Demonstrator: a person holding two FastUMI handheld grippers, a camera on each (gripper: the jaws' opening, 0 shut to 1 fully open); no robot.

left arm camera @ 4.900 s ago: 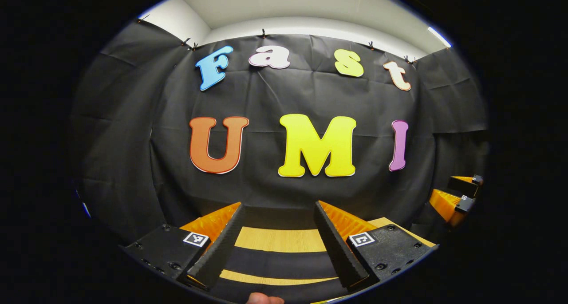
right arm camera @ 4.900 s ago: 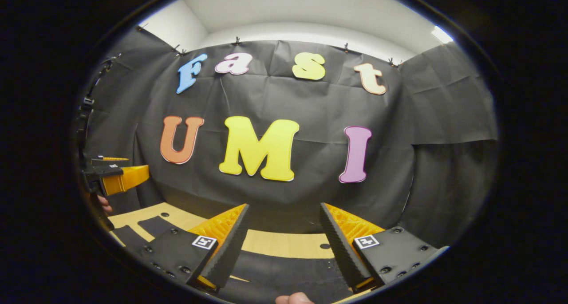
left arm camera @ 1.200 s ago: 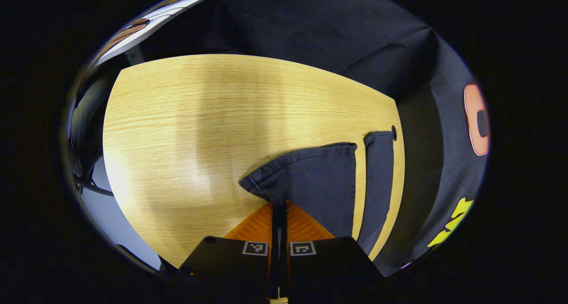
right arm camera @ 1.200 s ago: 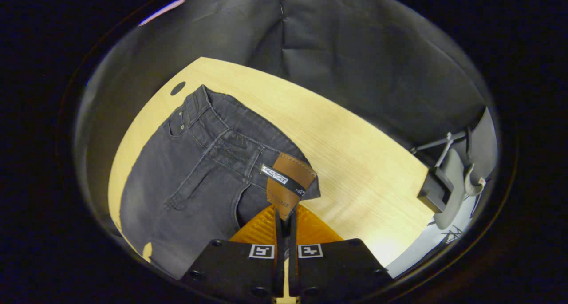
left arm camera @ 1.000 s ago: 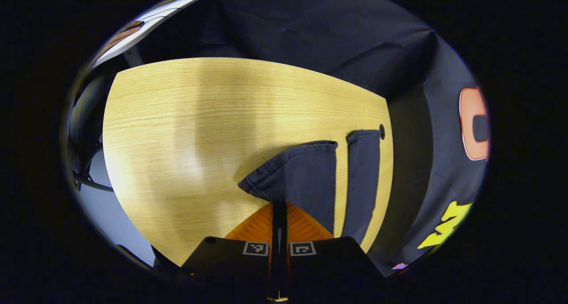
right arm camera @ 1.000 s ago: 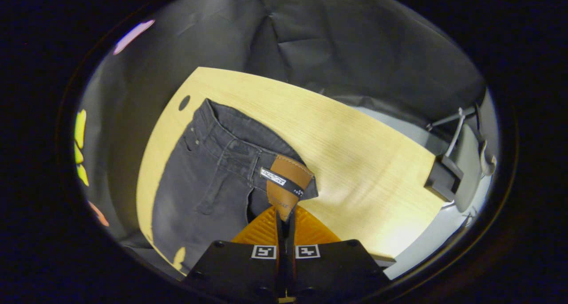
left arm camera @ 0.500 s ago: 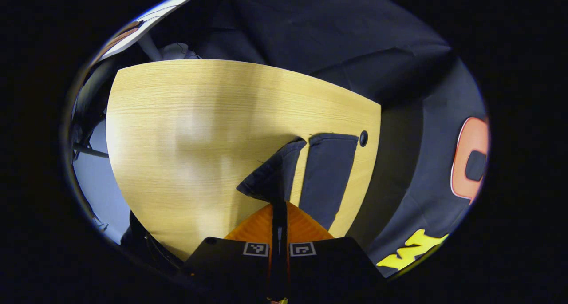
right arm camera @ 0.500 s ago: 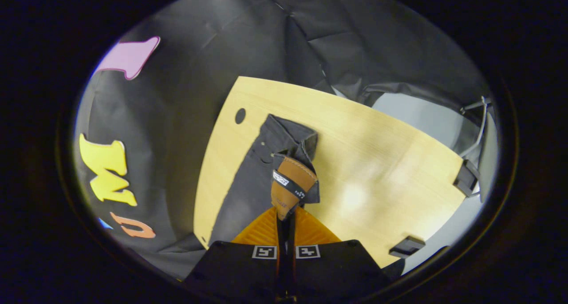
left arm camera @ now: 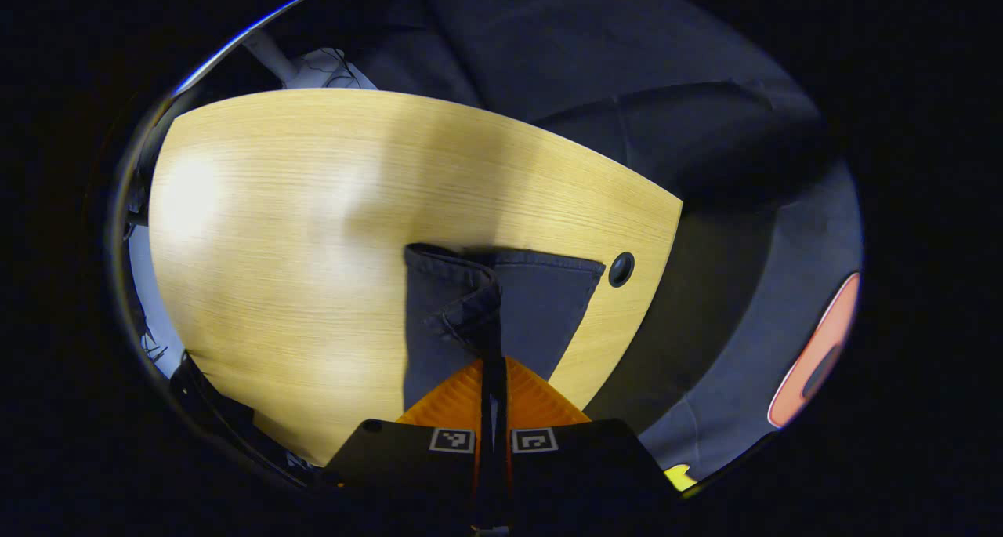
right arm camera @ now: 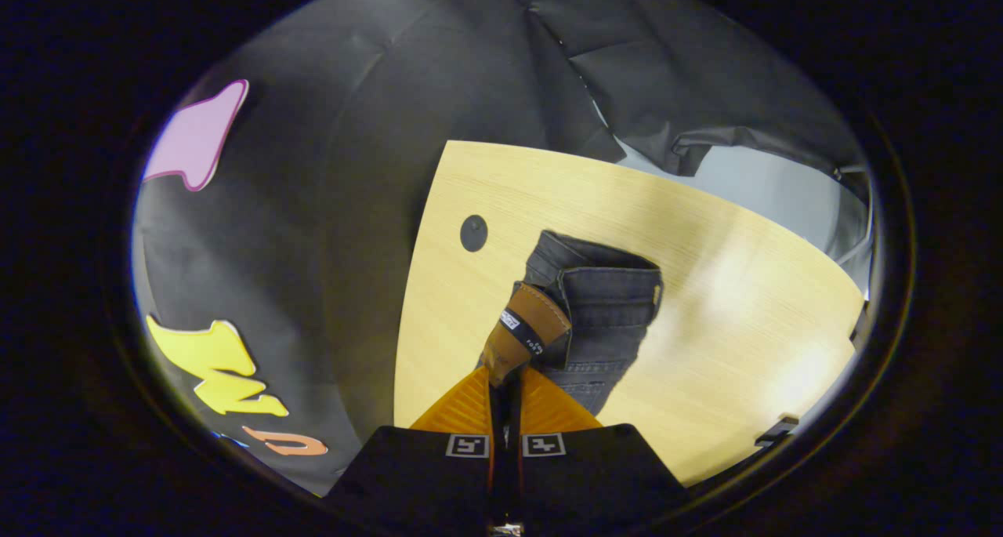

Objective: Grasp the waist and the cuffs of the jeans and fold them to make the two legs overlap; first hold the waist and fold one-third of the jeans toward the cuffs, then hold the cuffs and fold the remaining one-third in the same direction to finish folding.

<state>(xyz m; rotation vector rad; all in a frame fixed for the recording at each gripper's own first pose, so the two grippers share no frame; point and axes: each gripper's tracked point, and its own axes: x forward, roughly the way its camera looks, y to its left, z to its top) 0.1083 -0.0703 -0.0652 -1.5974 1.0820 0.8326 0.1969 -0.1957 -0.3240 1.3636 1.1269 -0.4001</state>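
Jeans [right arm camera: 603,302] are lying on the bench [left arm camera: 313,208], legs now overlapping. Left claw [left arm camera: 494,364] is pinching the cuffs at 12 o'clock, right claw [right arm camera: 505,376] the waist. 2 folds are left.

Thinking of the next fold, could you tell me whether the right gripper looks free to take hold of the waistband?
Probably yes, it already has it: the right gripper is shut on the waistband by the leather patch, nothing between.

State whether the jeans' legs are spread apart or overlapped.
Overlapped: one cuff lies across the other leg; the waist is doubled too.
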